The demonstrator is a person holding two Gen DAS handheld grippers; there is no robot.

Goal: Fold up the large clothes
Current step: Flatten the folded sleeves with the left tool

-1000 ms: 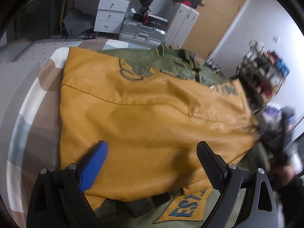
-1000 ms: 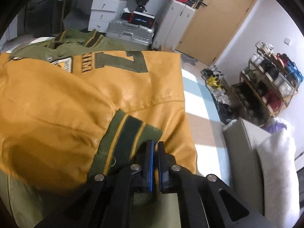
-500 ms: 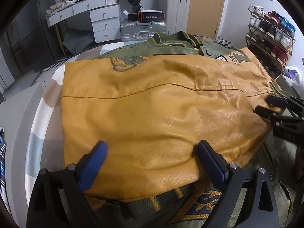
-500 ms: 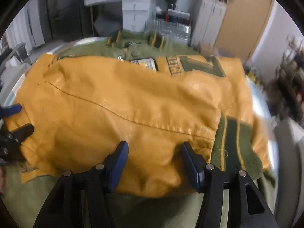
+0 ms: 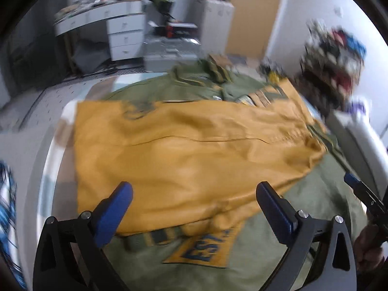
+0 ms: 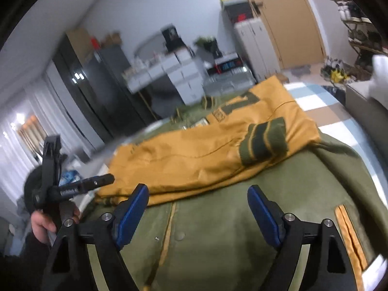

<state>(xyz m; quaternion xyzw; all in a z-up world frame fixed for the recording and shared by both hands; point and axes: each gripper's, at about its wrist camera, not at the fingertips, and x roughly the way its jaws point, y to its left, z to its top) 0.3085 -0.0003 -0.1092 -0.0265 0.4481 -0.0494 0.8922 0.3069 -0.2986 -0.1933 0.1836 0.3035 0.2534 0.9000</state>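
Mustard sleeves folded across a green jacket (image 5: 278, 249) on a bed (image 5: 52, 160); left gripper (image 5: 194, 202) and right gripper (image 6: 197, 202) fingers just opened wide, gripping nothing.

Blue letters "EST" are read on a yellow patch (image 5: 206, 249) of the green jacket (image 5: 278, 242). A large green "Z" (image 6: 245, 99) is seen on its yellow sleeve (image 6: 194, 155).

- White drawer unit (image 5: 126, 36): far ahead, left.
- Silver suitcase (image 5: 169, 51): far ahead, centre.
- Wooden door (image 6: 293, 21): far ahead, right.
- Shoe rack (image 5: 332, 60): ahead, far right, blurred.
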